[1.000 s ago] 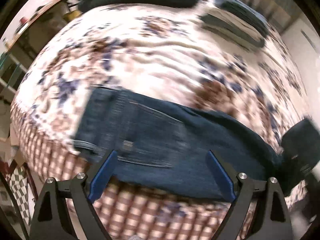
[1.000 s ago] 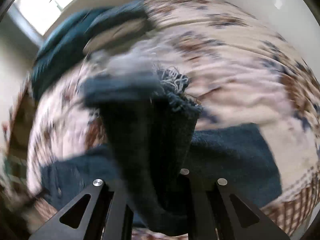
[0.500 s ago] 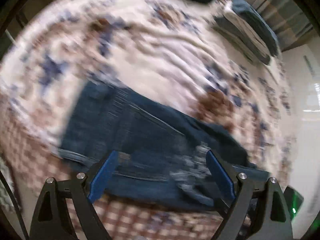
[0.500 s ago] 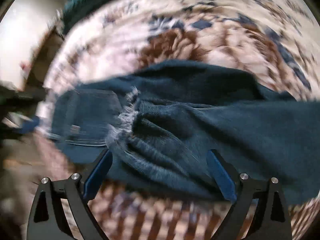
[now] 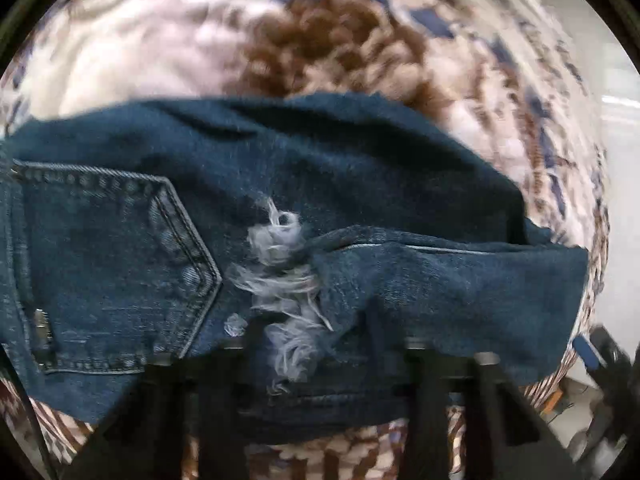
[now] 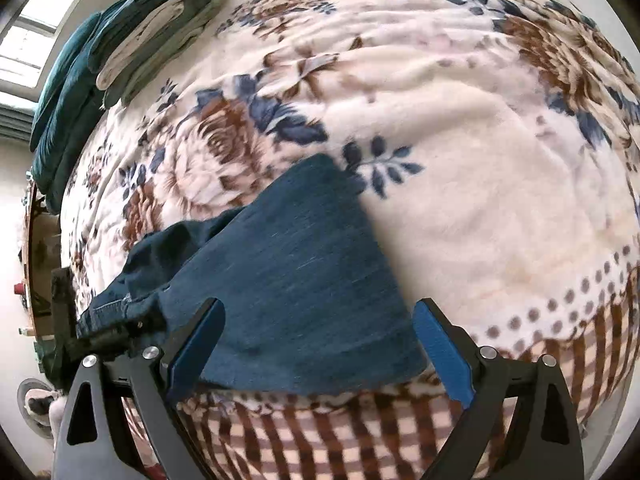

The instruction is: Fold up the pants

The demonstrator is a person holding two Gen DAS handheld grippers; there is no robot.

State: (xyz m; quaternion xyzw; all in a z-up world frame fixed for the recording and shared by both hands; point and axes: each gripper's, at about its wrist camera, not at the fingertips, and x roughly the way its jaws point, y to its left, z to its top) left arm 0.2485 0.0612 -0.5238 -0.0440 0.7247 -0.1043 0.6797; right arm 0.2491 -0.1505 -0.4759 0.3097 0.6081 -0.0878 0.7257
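Folded denim pants (image 5: 320, 184) lying on floral blanket (image 6: 460, 184), both tongs at the near edge.

Left gripper (image 5: 316, 364): fingers drawn close together, pinching the frayed pant-leg hem (image 5: 284, 300) and the layers beneath it; dark and blurred, so exact contact hard to read. Back pocket (image 5: 120, 264) lying flat to the left of those fingers, folded leg running off to the right. Right gripper (image 6: 320, 348): blue-padded fingers (image 6: 440, 356) spread wide, gripping nothing; folded end of the pants (image 6: 296, 280) lying between and just ahead of them, flat on the blanket. Left gripper visible at far left of the right wrist view (image 6: 104, 332), clamped on the denim edge. Stack of dark green bedding (image 6: 100, 60) far ahead and left, well apart from the pants.
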